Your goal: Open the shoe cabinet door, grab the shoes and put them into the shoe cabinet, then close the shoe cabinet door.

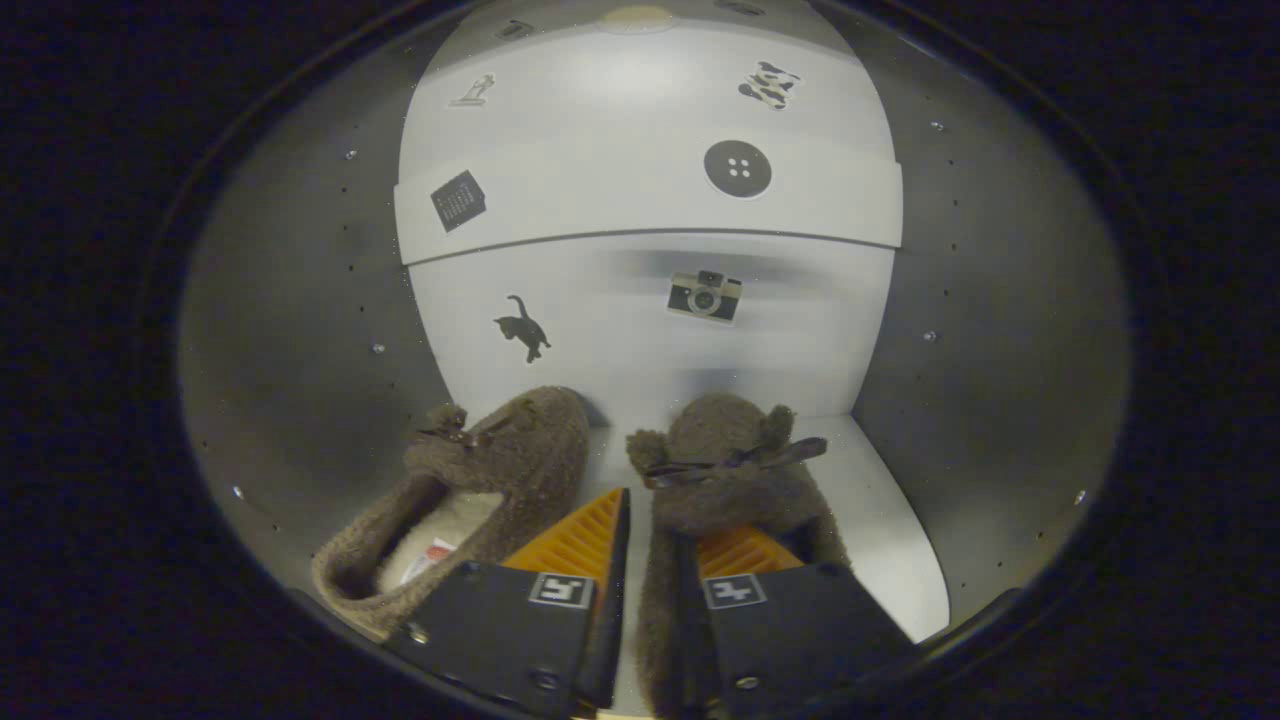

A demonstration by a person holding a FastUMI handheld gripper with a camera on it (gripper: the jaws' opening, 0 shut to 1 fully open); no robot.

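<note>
I am looking into the shoe cabinet, which has a white floor and back and grey side walls. Two brown fuzzy slippers with small bows are inside. The left slipper lies on the floor just left of my fingers, its pale lining showing. The right slipper points toward the back wall, and its inner side wall runs down between my fingers. My gripper is shut on that wall, one finger inside the slipper and one outside. I cannot tell whether the right slipper rests on the floor or hangs just above it.
The white back panel carries stickers, among them a black cat, a camera and a button. A horizontal ledge crosses it higher up. Grey side walls close in on both sides.
</note>
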